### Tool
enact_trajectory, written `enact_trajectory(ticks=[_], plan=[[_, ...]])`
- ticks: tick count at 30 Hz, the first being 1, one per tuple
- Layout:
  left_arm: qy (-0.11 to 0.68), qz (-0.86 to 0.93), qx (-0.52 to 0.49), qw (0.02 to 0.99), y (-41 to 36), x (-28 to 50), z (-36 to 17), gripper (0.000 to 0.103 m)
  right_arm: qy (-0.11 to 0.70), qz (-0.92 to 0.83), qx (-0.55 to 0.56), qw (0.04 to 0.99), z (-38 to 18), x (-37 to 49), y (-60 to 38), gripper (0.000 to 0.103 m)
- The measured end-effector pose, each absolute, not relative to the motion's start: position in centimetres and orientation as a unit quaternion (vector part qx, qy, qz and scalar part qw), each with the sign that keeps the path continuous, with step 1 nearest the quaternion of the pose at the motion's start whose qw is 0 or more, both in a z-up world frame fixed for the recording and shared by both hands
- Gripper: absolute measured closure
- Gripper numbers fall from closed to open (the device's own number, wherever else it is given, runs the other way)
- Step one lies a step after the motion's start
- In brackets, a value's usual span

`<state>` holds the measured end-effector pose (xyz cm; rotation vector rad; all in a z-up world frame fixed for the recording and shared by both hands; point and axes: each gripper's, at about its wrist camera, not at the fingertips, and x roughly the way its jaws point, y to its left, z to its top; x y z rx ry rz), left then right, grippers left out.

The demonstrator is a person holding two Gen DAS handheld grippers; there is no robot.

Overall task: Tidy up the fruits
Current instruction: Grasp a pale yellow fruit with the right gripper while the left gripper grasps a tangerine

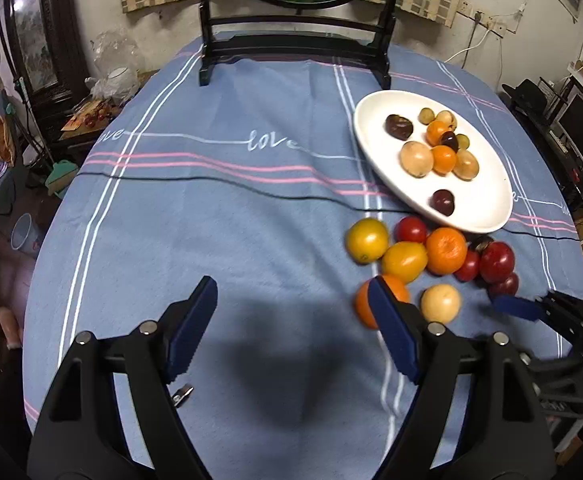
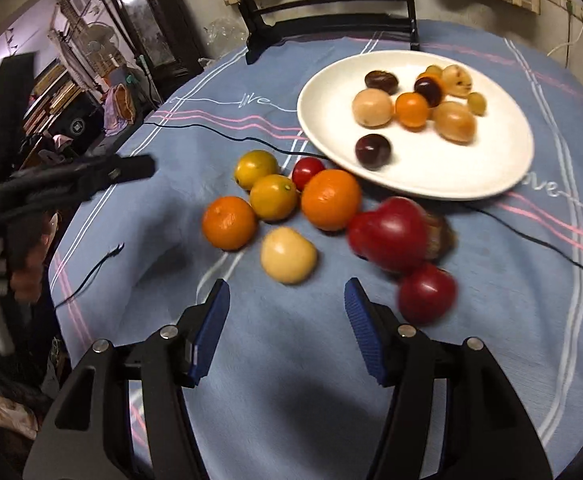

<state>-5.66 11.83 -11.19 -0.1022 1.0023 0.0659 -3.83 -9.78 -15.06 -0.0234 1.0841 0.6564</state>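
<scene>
Where cloth [image 1: 251,220] lies bare, tools empty, apart

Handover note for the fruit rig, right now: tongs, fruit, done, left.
Left tongs: open, empty, over bare cloth left of the loose fruit.
Right tongs: open, empty, just short of the pale fruit.
White plate: already holds about ten small fruits: dark, pale, orange and greenish ones.
Loose pile on the blue tablecloth in front of the plate: two oranges, two yellow fruits, the pale fruit, several red ones and a dark one half hidden behind them.
Done: part of the fruit is plated.
Left: presumably plate the loose pile; the pale fruit looks nearest for the right tongs.
</scene>
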Motion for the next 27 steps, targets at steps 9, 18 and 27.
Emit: enact_trajectory(ticks=[9, 18, 27], plan=[[0.487, 0.017, -0.052, 0.872, 13.0, -6.8, -11.8, 0.024, 0.526, 0.291, -0.014, 0.799, -17.8, -1.7, -7.0, 0.046], [0.498, -0.071, -0.007, 0.864, 8.1, -5.2, -13.0, 0.024, 0.531, 0.29, 0.038, 0.795, -16.6, -2.6, -10.2, 0.065], [0.521, -0.097, 0.051, 0.847, 4.0, -2.4, -17.0, 0.03, 0.532, 0.254, 0.091, 0.803, -15.7, -4.2, -14.8, 0.065]])
